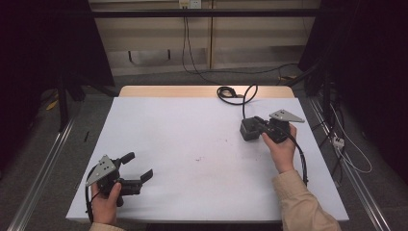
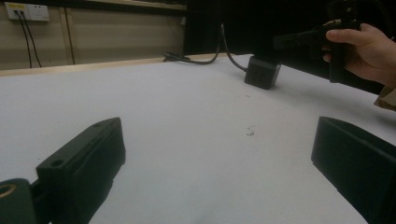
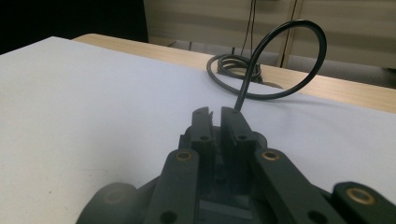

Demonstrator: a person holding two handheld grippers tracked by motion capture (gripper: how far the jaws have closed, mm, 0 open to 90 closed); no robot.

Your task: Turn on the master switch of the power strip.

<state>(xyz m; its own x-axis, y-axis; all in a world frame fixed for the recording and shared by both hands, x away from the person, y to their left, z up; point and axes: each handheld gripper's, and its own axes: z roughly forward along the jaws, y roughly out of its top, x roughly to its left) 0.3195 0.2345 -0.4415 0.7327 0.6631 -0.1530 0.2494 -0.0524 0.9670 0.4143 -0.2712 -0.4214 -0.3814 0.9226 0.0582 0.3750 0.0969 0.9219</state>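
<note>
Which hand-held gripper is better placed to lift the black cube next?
Right. The right hand-held gripper sits against the black cube, jaws nearly closed. The left hand-held gripper is open, far across the table.

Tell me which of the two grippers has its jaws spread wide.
The left gripper, near the table's front edge: its jaws stand far apart over bare table, while the right gripper is closed against a black box.

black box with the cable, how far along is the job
Done: the right gripper has reached the black box, with its jaws almost together right at it.
In hand: a grip at the box, just where its cable comes out; I cannot tell whether the pads actually pinch anything.
Left: the box sits on the table, not lifted, and the left gripper waits open, with nothing in it.
</note>
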